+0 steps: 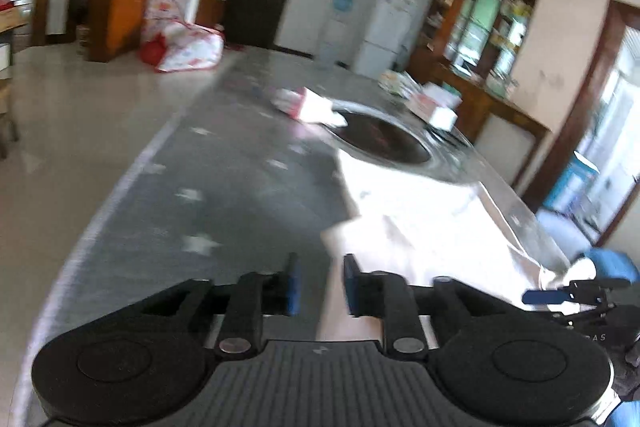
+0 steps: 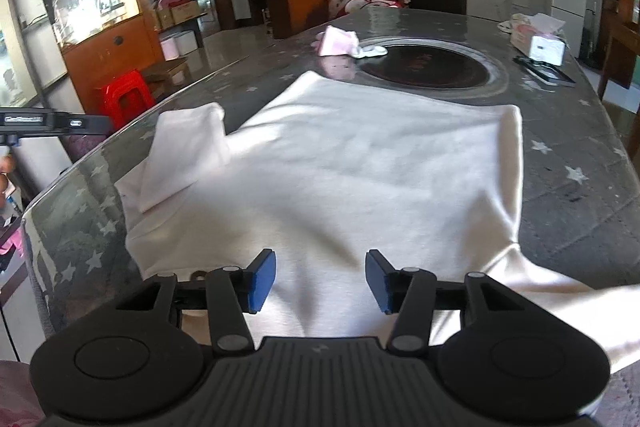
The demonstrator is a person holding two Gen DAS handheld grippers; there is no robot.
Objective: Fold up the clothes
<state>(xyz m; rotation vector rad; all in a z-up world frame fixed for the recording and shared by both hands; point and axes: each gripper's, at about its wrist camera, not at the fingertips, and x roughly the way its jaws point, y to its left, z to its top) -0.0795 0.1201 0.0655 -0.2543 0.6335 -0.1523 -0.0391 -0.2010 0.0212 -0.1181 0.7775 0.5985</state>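
Note:
A white garment (image 2: 340, 167) lies spread flat on the grey star-patterned table (image 2: 568, 155), with one sleeve (image 2: 188, 147) folded in at its left. Its near edge hangs over the table front. My right gripper (image 2: 320, 281) hovers over the garment's near part, jaws wide apart with nothing between the pads. My left gripper (image 1: 322, 283) sits at the garment's (image 1: 420, 211) left edge over the table (image 1: 200, 187), jaws partly apart and pressing on nothing. In the blurred left wrist view, a blue finger (image 1: 544, 295) of the right gripper shows at the far right.
A dark round inset plate (image 2: 428, 65) lies in the table beyond the garment. A pink folded item (image 2: 336, 41) and a tissue box (image 2: 540, 41) sit at the far end, with a flat dark device (image 2: 548, 71) near the box. A red stool (image 2: 124, 95) stands left of the table.

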